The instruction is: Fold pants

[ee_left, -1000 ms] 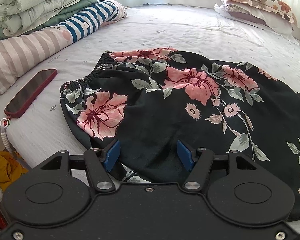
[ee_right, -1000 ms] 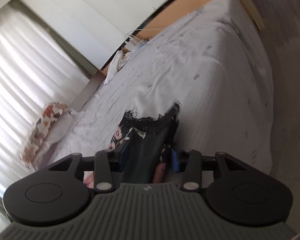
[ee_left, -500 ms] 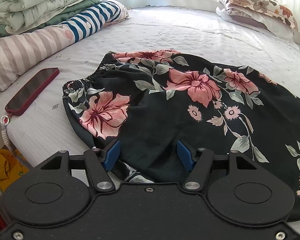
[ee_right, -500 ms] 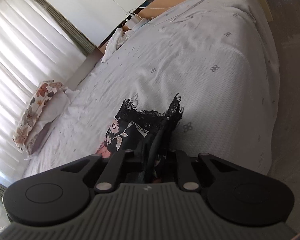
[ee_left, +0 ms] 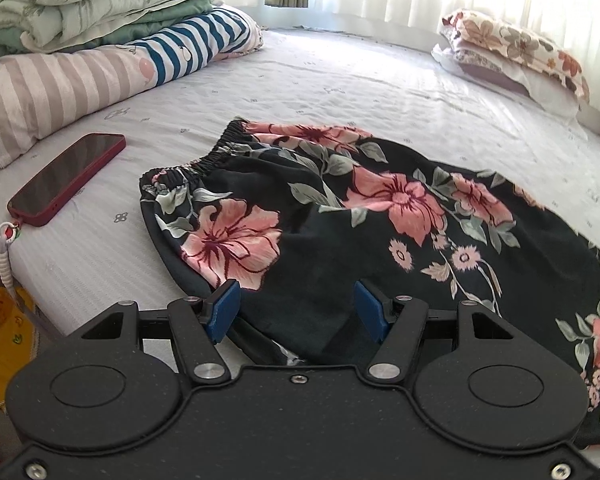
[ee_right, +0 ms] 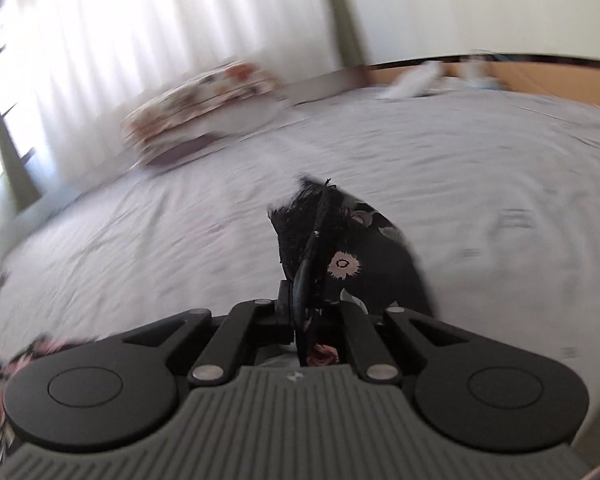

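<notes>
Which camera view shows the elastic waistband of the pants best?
The left wrist view: the gathered waistband lies sharp and unobstructed on the bed. The right wrist view is blurred and shows only the lace hem pinched in the right gripper.

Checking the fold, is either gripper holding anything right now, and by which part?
The right gripper pinches the pants by the lace-trimmed leg hem; the left gripper holds nothing.
</notes>
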`<action>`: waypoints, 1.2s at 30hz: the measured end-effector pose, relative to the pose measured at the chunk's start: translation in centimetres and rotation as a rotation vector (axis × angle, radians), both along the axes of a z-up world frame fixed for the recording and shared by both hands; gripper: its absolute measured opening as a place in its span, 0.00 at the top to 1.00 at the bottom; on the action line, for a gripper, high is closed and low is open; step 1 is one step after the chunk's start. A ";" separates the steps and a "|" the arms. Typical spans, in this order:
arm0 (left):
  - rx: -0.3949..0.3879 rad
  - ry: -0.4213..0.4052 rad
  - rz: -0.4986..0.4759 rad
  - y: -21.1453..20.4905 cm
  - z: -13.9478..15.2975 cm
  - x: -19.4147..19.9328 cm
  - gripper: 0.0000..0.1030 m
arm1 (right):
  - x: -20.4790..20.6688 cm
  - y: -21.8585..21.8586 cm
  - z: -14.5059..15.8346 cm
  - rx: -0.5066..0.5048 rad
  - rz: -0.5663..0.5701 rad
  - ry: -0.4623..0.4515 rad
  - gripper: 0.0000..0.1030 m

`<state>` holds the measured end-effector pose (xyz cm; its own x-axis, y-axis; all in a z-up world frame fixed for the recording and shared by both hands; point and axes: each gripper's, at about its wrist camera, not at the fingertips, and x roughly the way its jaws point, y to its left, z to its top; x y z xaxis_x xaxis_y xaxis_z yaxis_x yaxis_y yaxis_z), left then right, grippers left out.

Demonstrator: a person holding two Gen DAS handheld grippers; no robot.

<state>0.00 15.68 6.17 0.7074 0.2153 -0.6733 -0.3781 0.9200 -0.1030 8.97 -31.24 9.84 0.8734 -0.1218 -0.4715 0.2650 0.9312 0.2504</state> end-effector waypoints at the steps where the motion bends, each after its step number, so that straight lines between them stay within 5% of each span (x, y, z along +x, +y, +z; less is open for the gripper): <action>1: -0.004 -0.005 0.002 0.2 0.0 -0.1 0.40 | 0.6 2.5 0.0 -0.021 0.062 0.011 0.95; 7: -0.043 -0.027 0.039 2.1 -0.2 -0.5 0.40 | 2.0 15.1 -2.2 -0.123 0.328 0.081 0.96; 13: -0.072 -0.038 0.064 3.5 -0.7 -0.5 0.40 | 0.0 20.8 -4.3 -0.179 0.443 0.135 0.92; 18: -0.094 -0.050 0.098 4.3 -0.9 -0.3 0.36 | -1.4 21.9 -4.8 -0.203 0.479 0.123 0.74; 20: -0.112 -0.061 0.118 4.7 -0.9 -0.2 0.31 | -1.2 21.8 -4.5 -0.153 0.523 0.105 0.34; 22: -0.122 -0.073 0.138 5.2 -0.7 -0.1 0.27 | -1.6 21.6 -4.3 -0.104 0.580 0.075 0.23; 29: -0.125 -0.094 0.228 7.3 -0.7 0.8 0.02 | -3.6 20.3 -3.5 -0.083 0.608 0.014 0.07; 36: -0.219 -0.149 0.351 10.5 -1.6 1.5 0.00 | -4.7 16.7 -2.9 -0.082 0.468 -0.024 0.00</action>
